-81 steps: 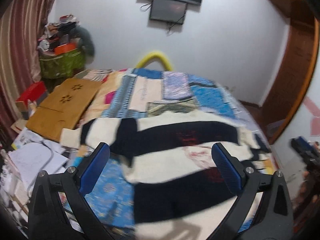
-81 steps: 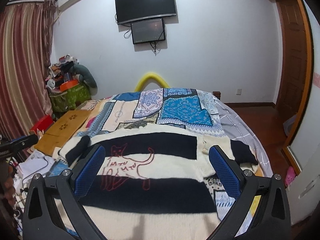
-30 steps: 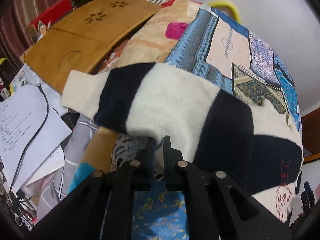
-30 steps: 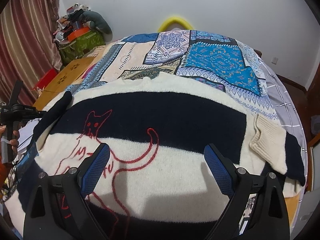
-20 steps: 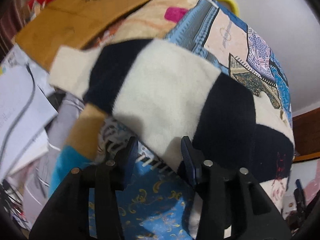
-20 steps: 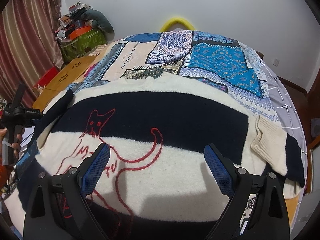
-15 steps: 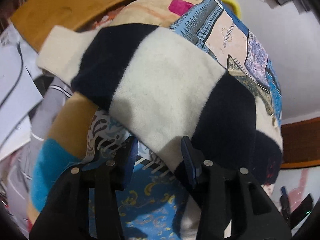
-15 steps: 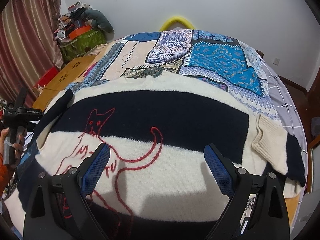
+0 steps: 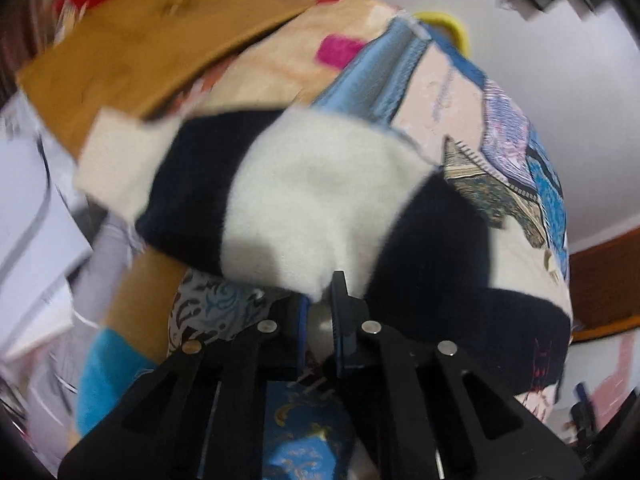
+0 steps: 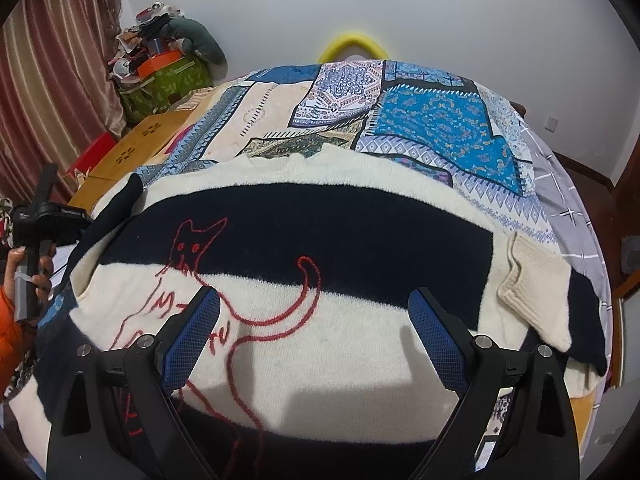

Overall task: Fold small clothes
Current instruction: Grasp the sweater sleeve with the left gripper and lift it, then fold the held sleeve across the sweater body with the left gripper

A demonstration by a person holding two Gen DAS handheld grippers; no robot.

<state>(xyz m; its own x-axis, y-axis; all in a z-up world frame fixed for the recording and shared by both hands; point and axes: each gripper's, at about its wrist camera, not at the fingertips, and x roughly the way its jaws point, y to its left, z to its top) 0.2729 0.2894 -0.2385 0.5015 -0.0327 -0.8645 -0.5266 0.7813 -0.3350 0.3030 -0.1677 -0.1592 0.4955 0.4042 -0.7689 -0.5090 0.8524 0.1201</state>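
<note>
Left gripper [image 9: 320, 312]: pinched on sweater sleeve [image 9: 280, 196] edge, apparently; lift high, fold inward. Right gripper [image 10: 314, 336]: wide open, empty.

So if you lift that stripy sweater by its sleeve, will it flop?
Probably floppy: the sweater lies draped over the bed, following its curve. The sleeve, pinched by the left gripper, bunches softly there. Its fuzzy knit looks thick, so likely heavyish and unlikely to slip.
</note>
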